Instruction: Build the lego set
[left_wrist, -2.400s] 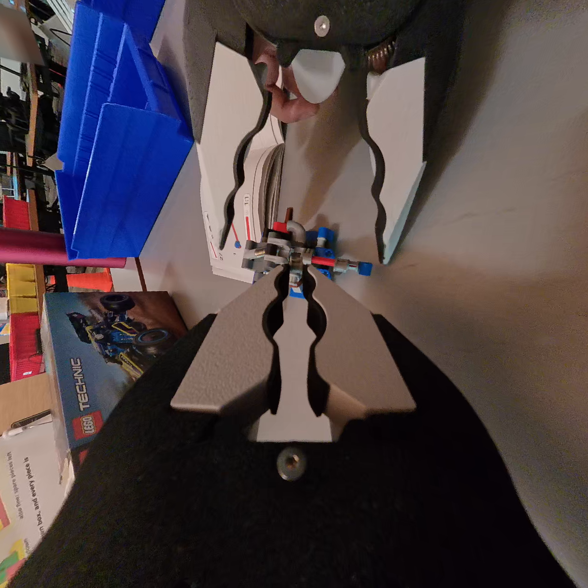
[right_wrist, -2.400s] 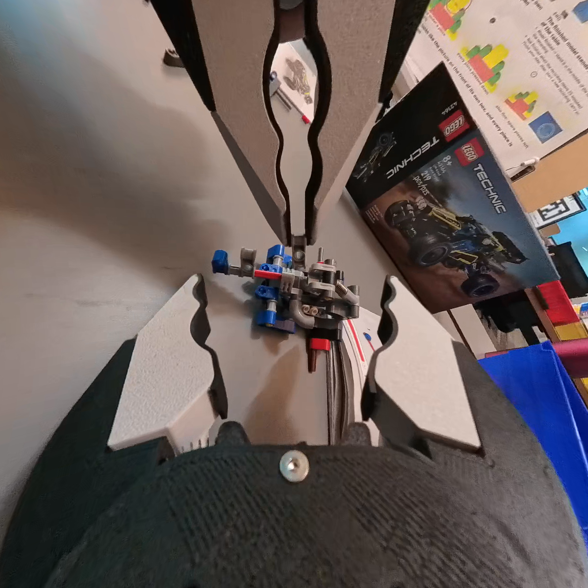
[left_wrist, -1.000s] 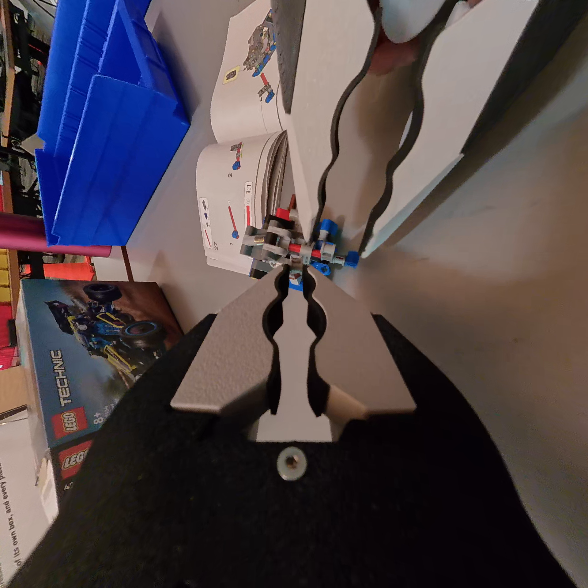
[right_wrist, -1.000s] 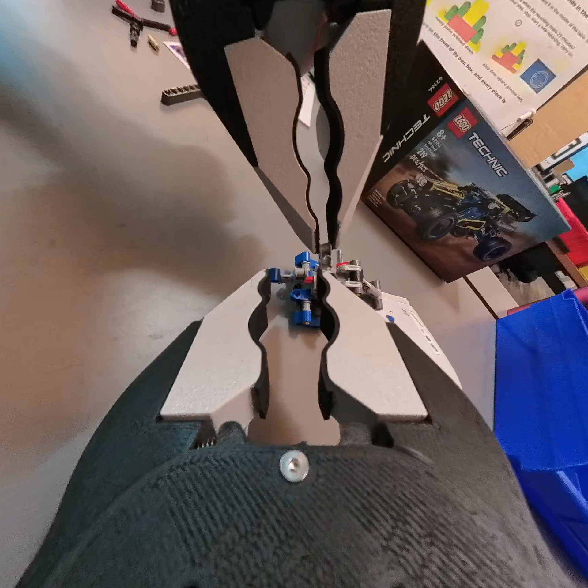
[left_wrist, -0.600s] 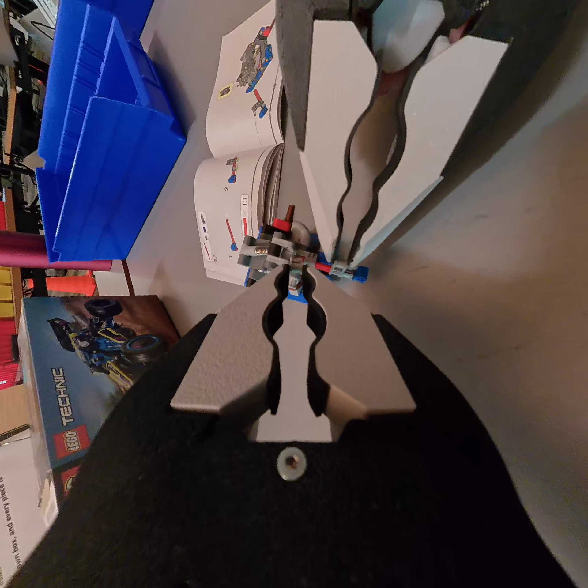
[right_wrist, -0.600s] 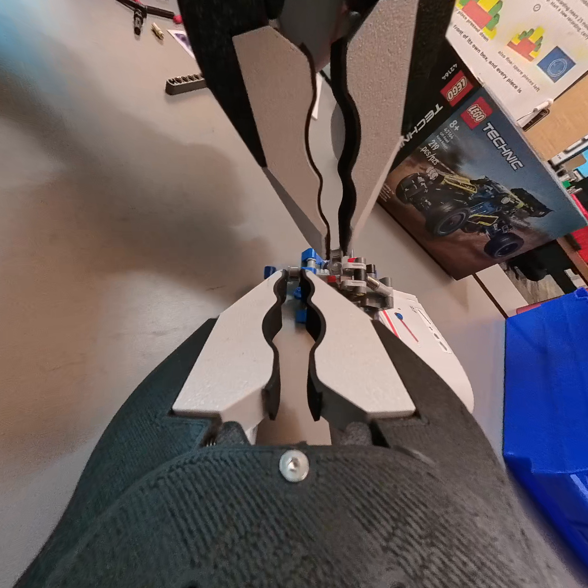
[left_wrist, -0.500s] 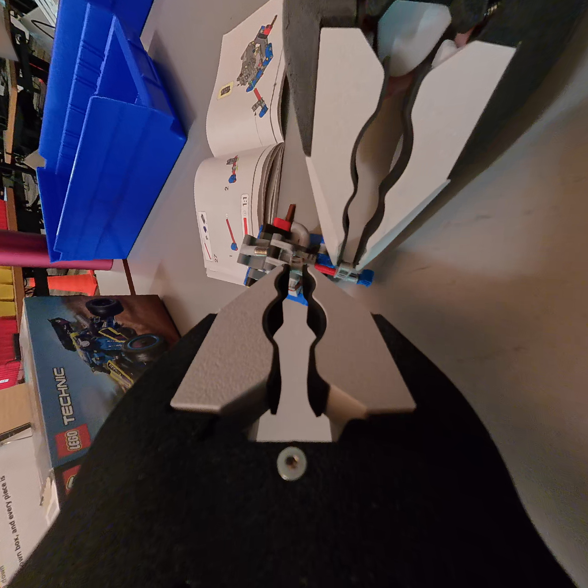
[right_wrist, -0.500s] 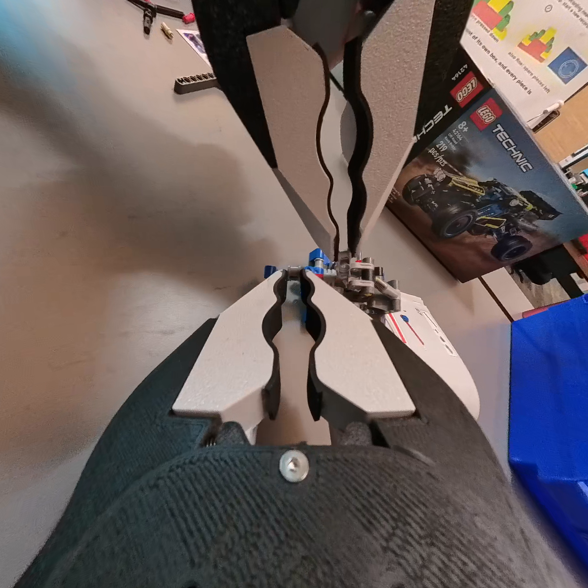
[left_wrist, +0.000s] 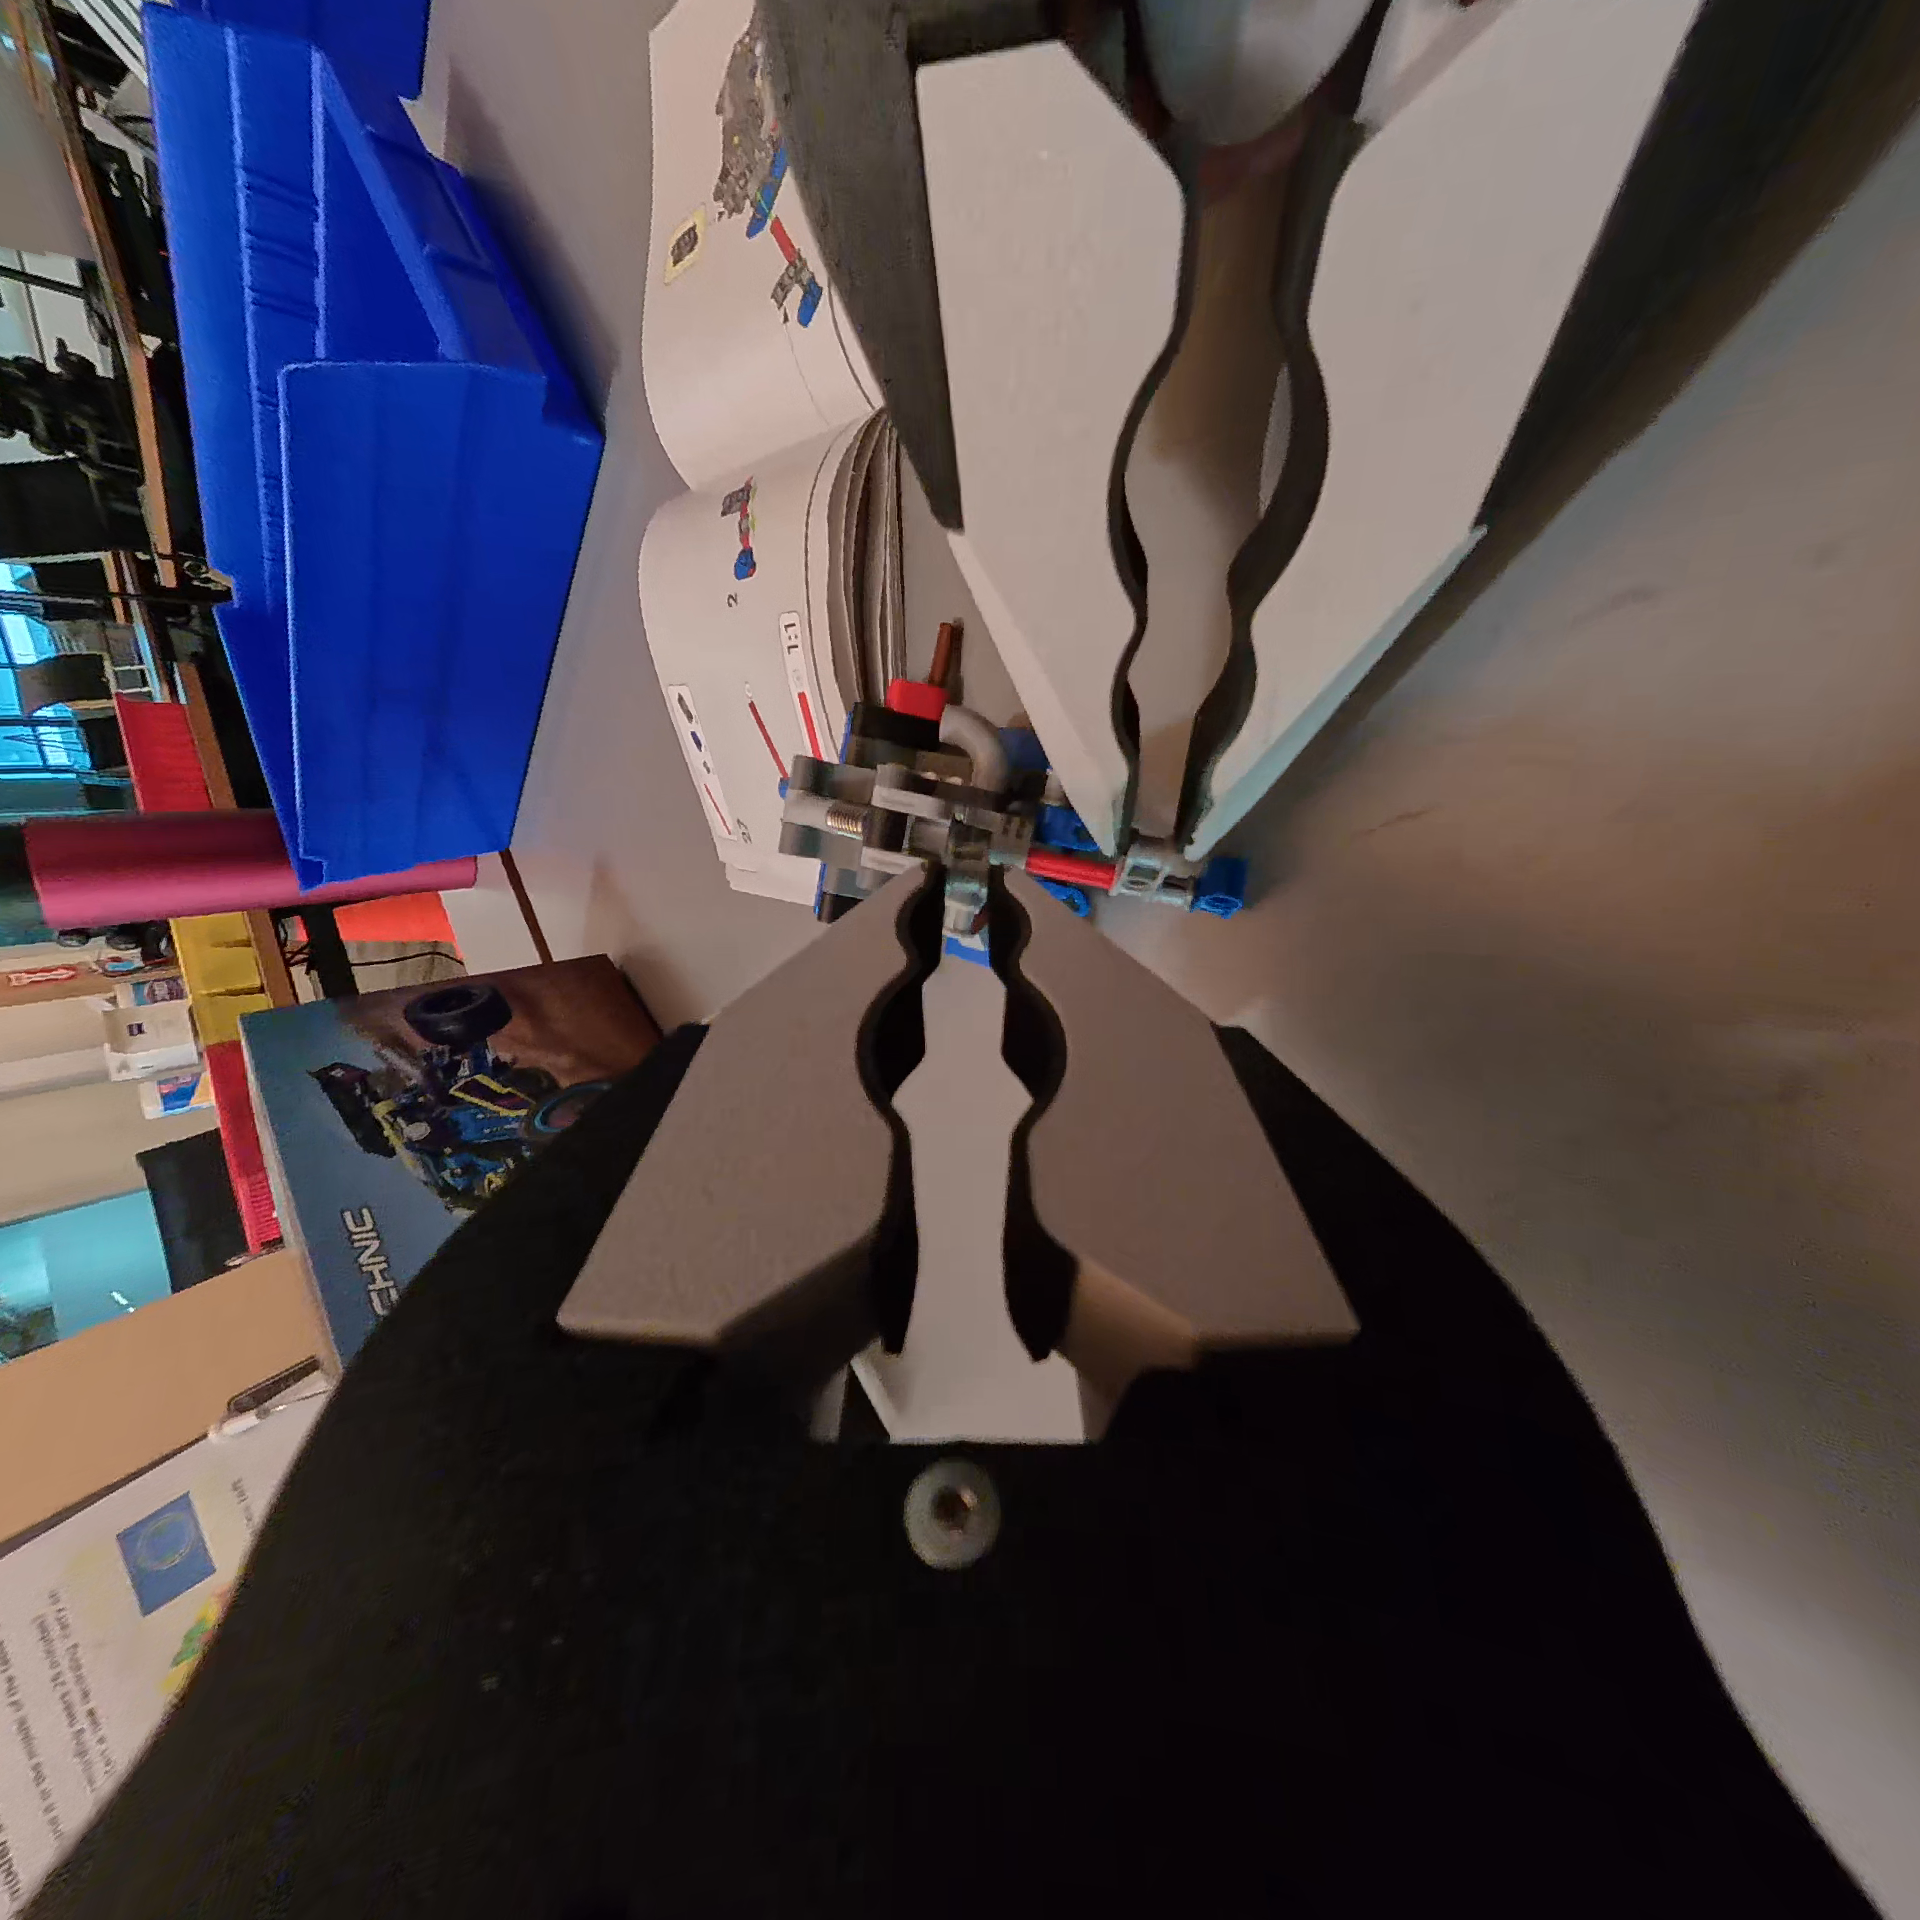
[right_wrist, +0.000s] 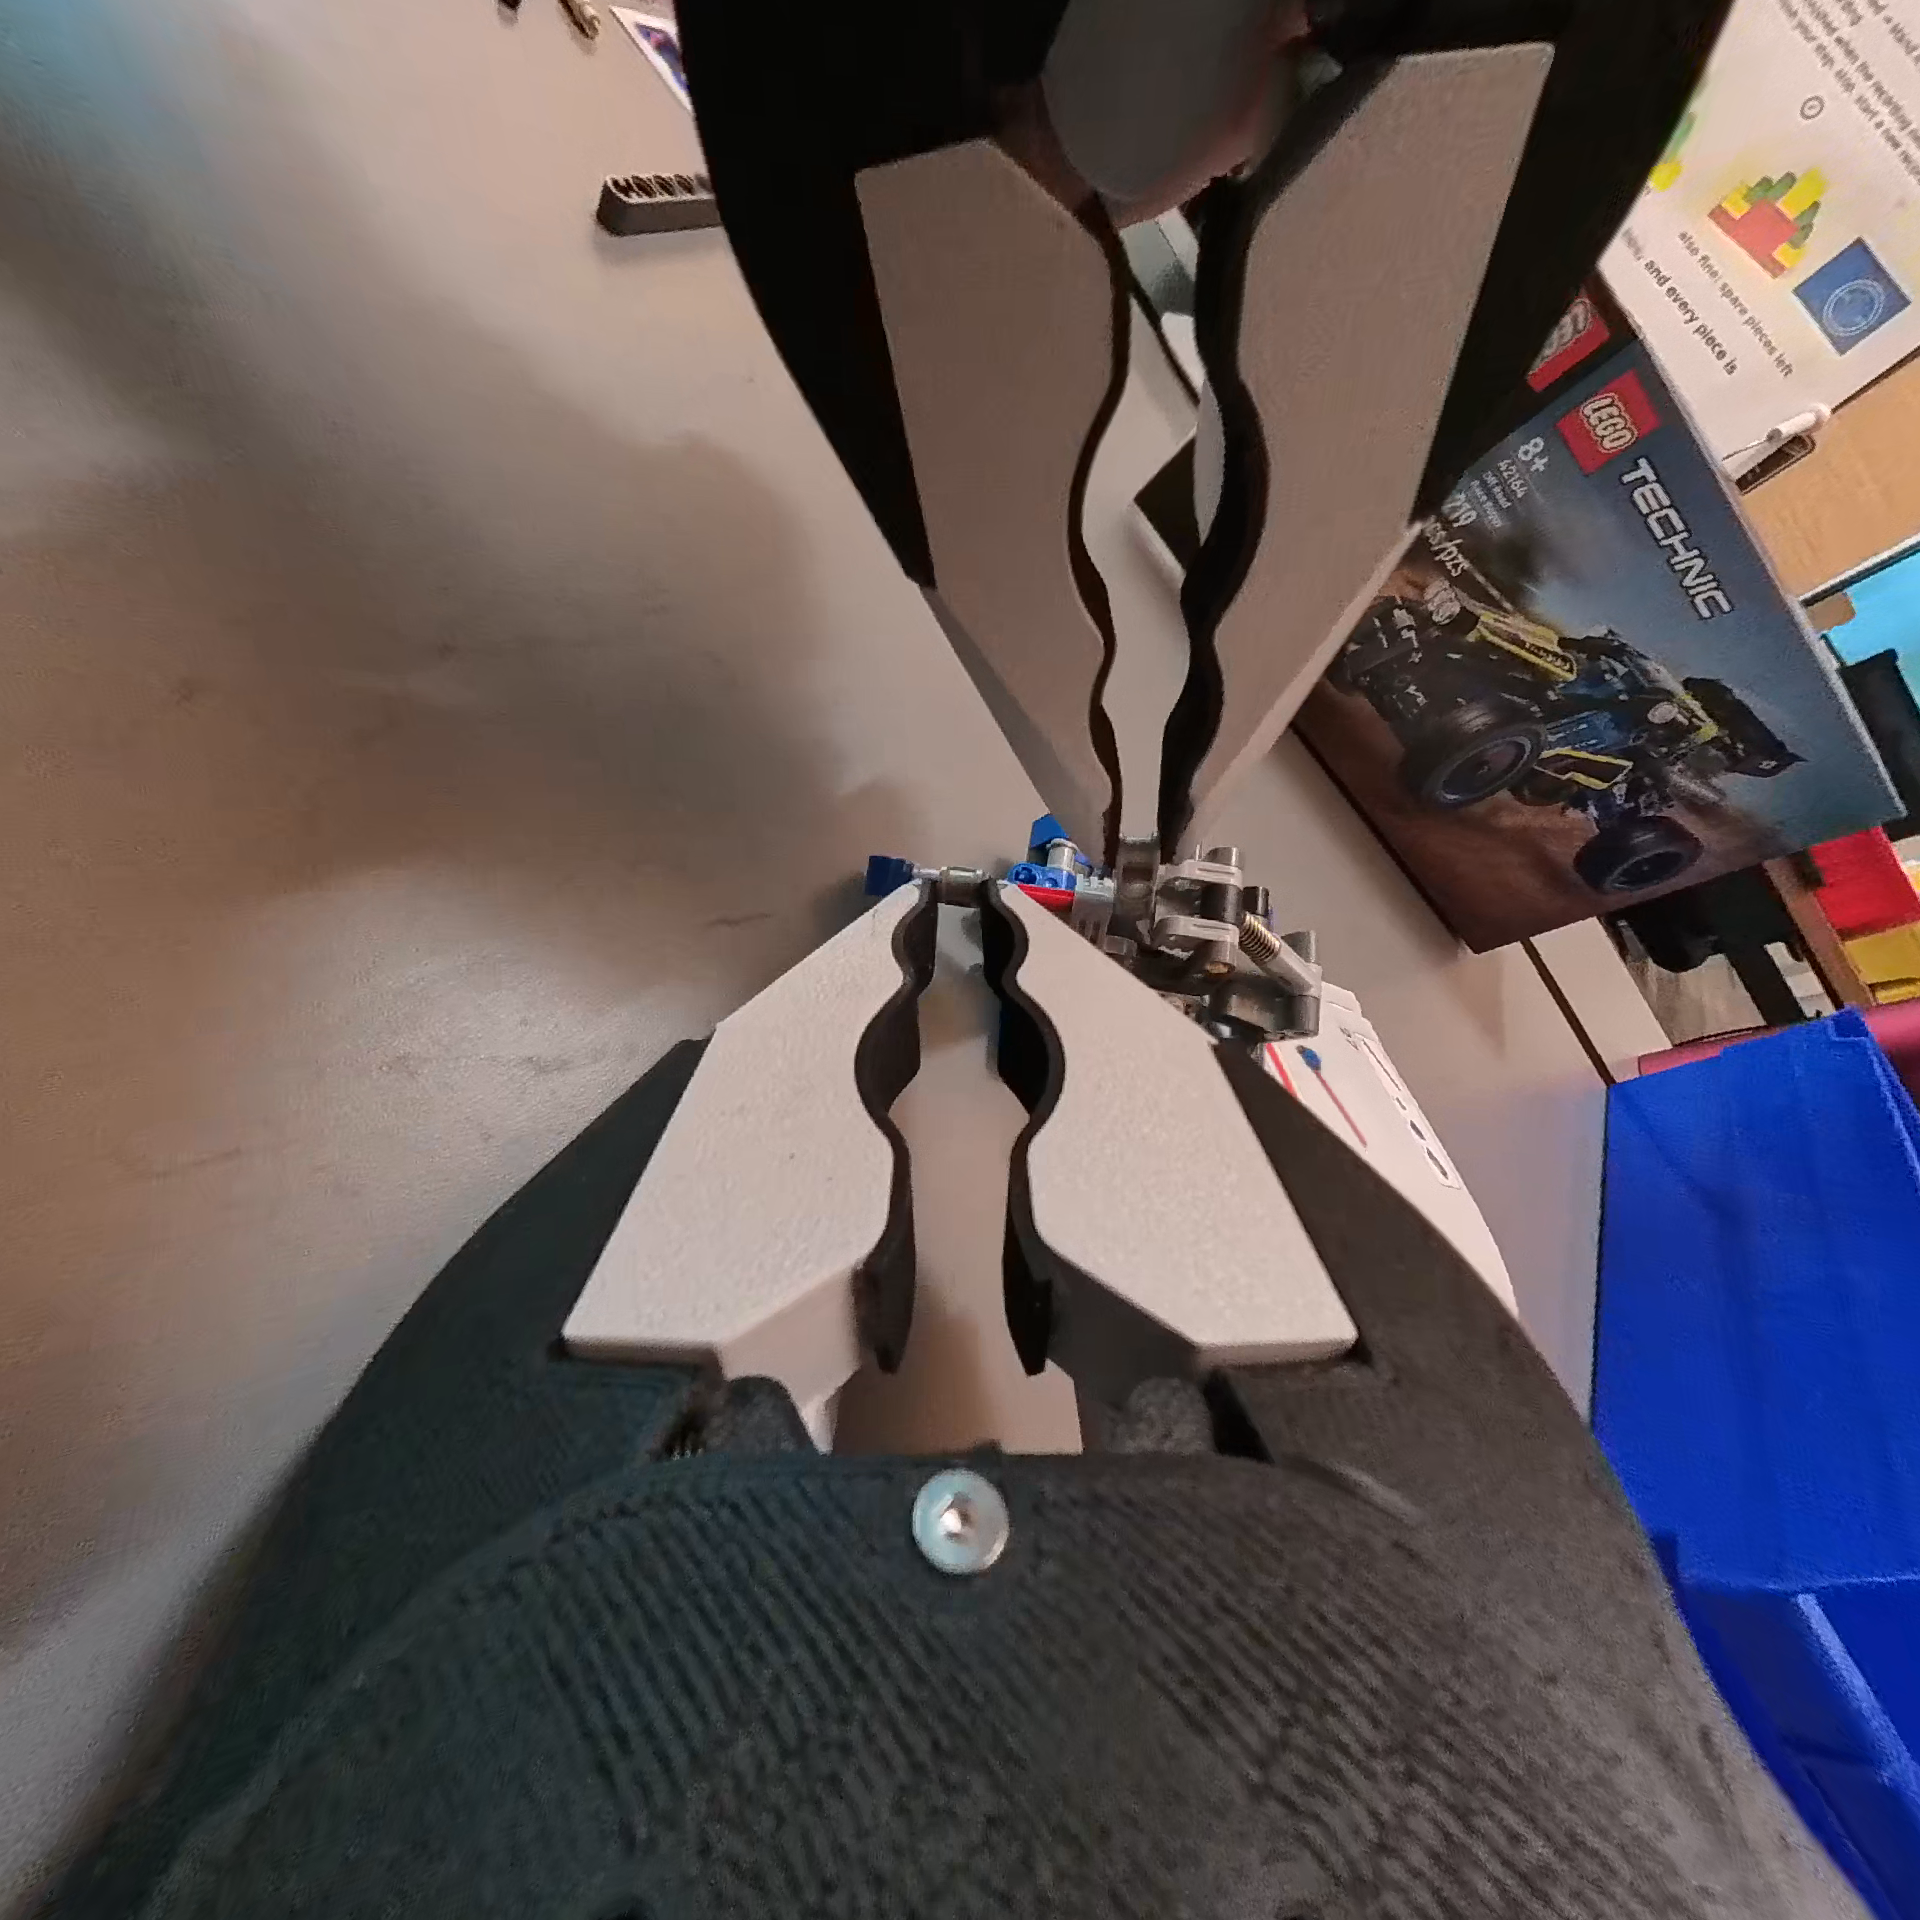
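Two grippers meet on one small brick-built assembly (left_wrist: 935, 800) above the grey table (left_wrist: 1558, 935): my left gripper (left_wrist: 961, 904) clamps its grey centre piece, my right gripper (right_wrist: 958, 914) pinches the grey connector at its axle tip, directly opposite. Next, I judge, calls for a steady counter-hold.

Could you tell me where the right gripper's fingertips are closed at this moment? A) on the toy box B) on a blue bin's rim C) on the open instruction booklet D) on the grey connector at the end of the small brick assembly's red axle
D: the right gripper pinches the grey connector on the brick assembly, beside the blue end piece.
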